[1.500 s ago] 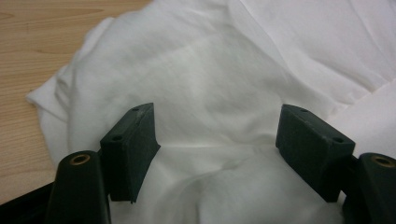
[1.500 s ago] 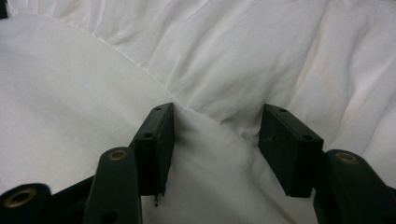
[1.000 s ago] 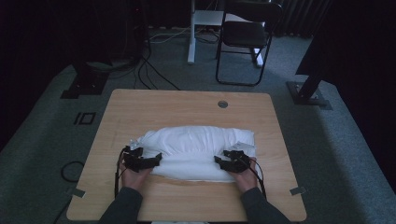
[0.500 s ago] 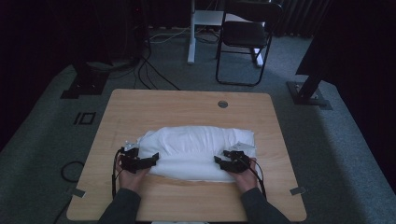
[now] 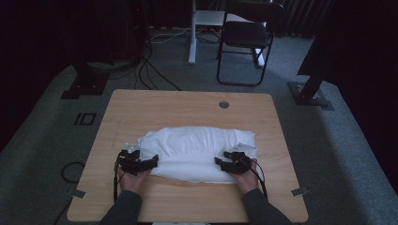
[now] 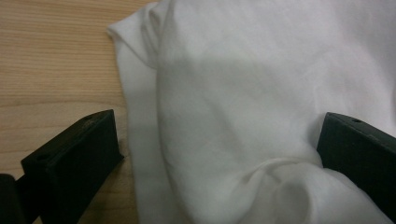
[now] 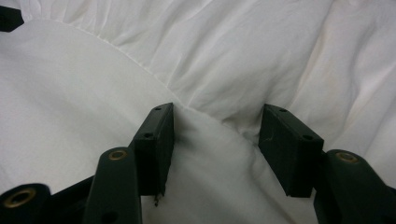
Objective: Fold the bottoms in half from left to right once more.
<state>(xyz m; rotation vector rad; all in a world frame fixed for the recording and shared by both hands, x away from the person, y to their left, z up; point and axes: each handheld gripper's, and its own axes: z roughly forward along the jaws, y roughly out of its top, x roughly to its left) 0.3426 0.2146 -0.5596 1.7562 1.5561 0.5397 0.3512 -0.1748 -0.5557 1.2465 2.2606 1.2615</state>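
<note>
White cloth [image 5: 197, 152], bunched and folded into a long mound, lies across the near half of the wooden worktop [image 5: 187, 110] in the high view. Left claw [image 5: 149, 164] sits at the cloth's left end and right claw [image 5: 222, 163] at its right end, each held by a hand coming up from the near edge. Dim room beyond: grey carpet, a dark chair [image 5: 246, 37] and a white post behind the worktop, cables on the floor, black stands at both sides

Left gripper view: jaws wide apart, one over bare wood, the other against the fabric, a rounded fold [image 6: 275, 186] bulging between them; nothing pinched yet

Right gripper view: jaws partly open, pressed down into the cloth [image 7: 93, 107] with a ridge of fabric between them, close to a seam line [image 7: 135, 60]; not clamped so far as can be seen

Likely step: gripping both ends to lift or spread. Best done by closing on the outer edge layer alone rather than the whole bulge, keeping both claws level, then drawing apart evenly so the layers do not twist. Smooth wood should let the fabric slide
</note>
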